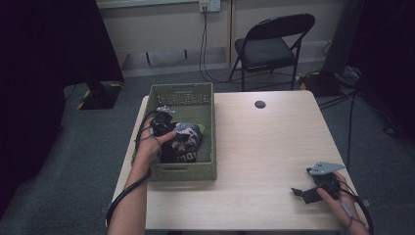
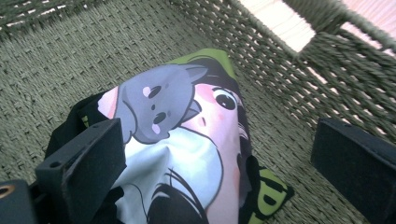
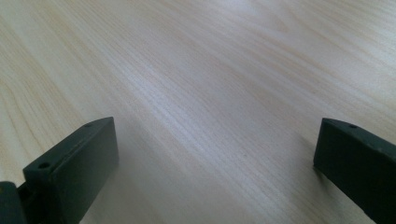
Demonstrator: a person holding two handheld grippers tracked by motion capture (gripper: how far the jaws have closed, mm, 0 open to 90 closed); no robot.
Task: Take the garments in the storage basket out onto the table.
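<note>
From up high I see even, soft room light on the table (image 1: 264, 147), while the picture's corners sink into darkness. My right gripper view catches pale glare on the wood, and the near black jaws look blurred.

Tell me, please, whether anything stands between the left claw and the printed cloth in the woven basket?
Nothing visible does. The left claw is open inside the basket, its jaws straddling the printed cloth directly, with no other item between them.
</note>
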